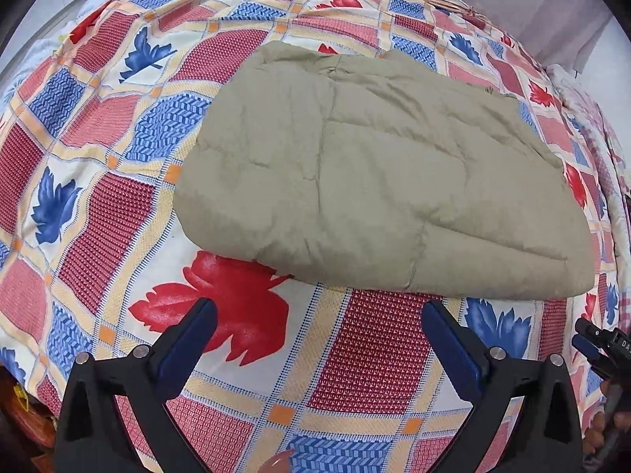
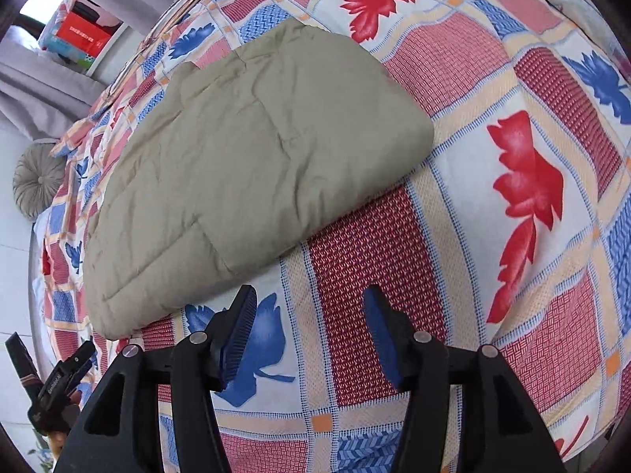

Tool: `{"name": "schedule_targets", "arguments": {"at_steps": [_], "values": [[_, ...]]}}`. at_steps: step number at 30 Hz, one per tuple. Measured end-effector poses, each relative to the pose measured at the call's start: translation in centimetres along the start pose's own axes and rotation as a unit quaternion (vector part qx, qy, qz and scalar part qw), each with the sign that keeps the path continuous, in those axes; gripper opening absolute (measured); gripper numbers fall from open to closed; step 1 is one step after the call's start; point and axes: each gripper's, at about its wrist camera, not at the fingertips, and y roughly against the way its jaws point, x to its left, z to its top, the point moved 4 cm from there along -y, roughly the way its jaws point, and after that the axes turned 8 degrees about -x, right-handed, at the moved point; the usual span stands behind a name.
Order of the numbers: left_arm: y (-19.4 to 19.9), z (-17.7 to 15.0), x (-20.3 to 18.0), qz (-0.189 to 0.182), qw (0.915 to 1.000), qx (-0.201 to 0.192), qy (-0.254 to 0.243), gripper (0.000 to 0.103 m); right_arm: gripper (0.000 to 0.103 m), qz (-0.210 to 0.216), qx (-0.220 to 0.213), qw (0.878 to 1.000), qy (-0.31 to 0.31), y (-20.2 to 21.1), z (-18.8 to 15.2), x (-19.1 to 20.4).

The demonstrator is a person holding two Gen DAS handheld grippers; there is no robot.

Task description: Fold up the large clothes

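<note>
A khaki quilted garment point(image 1: 374, 173) lies folded into a thick rectangle on a bed with a red, blue and cream leaf-pattern bedspread point(image 1: 244, 311). It also shows in the right wrist view point(image 2: 252, 165). My left gripper point(image 1: 319, 307) is open and empty, hovering just short of the garment's near edge. My right gripper point(image 2: 309, 295) is open and empty, near the garment's near corner, over the bedspread point(image 2: 512, 197). The other gripper shows at the edge of each view: the right one point(image 1: 599, 347) and the left one point(image 2: 59, 378).
A round grey cushion point(image 2: 37, 181) sits at the bed's far end. Grey curtains point(image 2: 43, 86) and a shelf with red and coloured boxes point(image 2: 79, 35) stand beyond the bed. Pale checked bedding point(image 1: 591, 126) lies at the right edge of the bed.
</note>
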Motion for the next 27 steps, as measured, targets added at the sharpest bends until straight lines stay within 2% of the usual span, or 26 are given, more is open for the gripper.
{"name": "schedule_targets", "arguments": {"at_steps": [3, 6, 9, 13, 16, 20, 21, 23, 27], "values": [[-0.8, -0.4, 0.4, 0.003, 0.9999, 0.009, 0.013, 0.103, 0.062, 0.005, 0.010, 1.000, -0.003, -0.7, -0.7, -0.1], [-1.6, -0.5, 1.1, -0.001, 0.9992, 0.015, 0.037, 0.103, 0.078, 0.025, 0.020, 0.999, -0.028, -1.6, -1.0, -0.2], [-2.6, -0.6, 1.6, -0.023, 0.9972, 0.032, 0.064, 0.103, 0.080, 0.052, 0.020, 0.996, -0.064, -2.0, -1.1, -0.3], [-2.8, -0.2, 2.0, -0.057, 0.9938, 0.025, 0.092, 0.103, 0.082, 0.079, 0.015, 0.993, -0.090, -2.6, -0.8, -0.3], [-3.2, 0.3, 2.5, -0.104, 0.9858, 0.014, 0.131, 0.103, 0.083, 0.108, 0.018, 0.987, -0.115, -3.3, -0.4, -0.4], [-5.0, 0.7, 3.3, -0.169, 0.9680, 0.029, 0.184, 0.103, 0.086, 0.134, 0.018, 0.980, -0.146, -4.3, 0.1, -0.4], [-5.5, 0.7, 3.6, -0.177, 0.9643, 0.031, 0.194, 0.103, 0.101, 0.142, 0.019, 0.977, -0.156, -4.6, 0.2, -0.5], [-6.2, 0.8, 4.0, -0.192, 0.9579, 0.034, 0.211, 0.103, 0.103, 0.162, 0.017, 0.970, -0.179, -5.1, 0.5, -0.6], [-7.9, 1.4, 4.3, -0.200, 0.9504, 0.034, 0.235, 0.103, 0.103, 0.195, 0.027, 0.955, -0.221, -6.6, 1.2, -0.9]]}}
